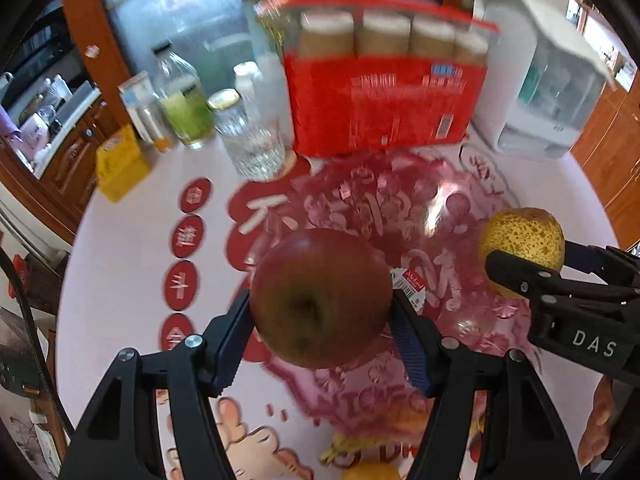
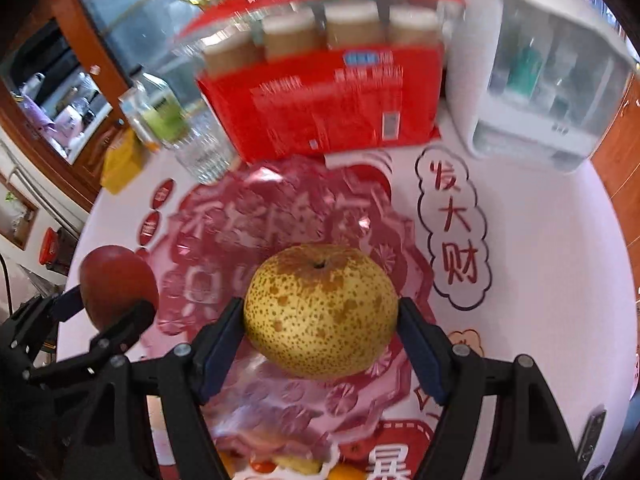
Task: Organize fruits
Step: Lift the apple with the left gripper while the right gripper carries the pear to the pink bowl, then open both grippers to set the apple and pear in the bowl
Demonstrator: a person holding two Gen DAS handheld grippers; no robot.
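Above the pink translucent plastic fruit plate (image 2: 288, 208), with its scalloped edge and pressed flower pattern, both fruits hang in the air. The left gripper (image 1: 320, 312) has its blue ribbed pads clamped on a round, dark red apple (image 1: 322, 296) with smooth, slightly dull skin, its dimpled end facing the camera. The right gripper (image 2: 320, 320) is clamped the same way on a squat, yellow pear (image 2: 320, 308) with rough, brown-speckled skin and a russet patch round its stem end, which points up and away from the fingers.

Each fruit sits squarely between its fingers, with the plate directly beyond and below the fingertips, so the coming move looks like a straight lowering onto the plate. The apple hangs over the plate's left side, the pear over its right, well enough apart not to knock. Neither fruit has a marked long axis; both are round and may roll on the slick plastic once let go.

Behind the plate stands a red cardboard carton of bottles (image 1: 384, 92).
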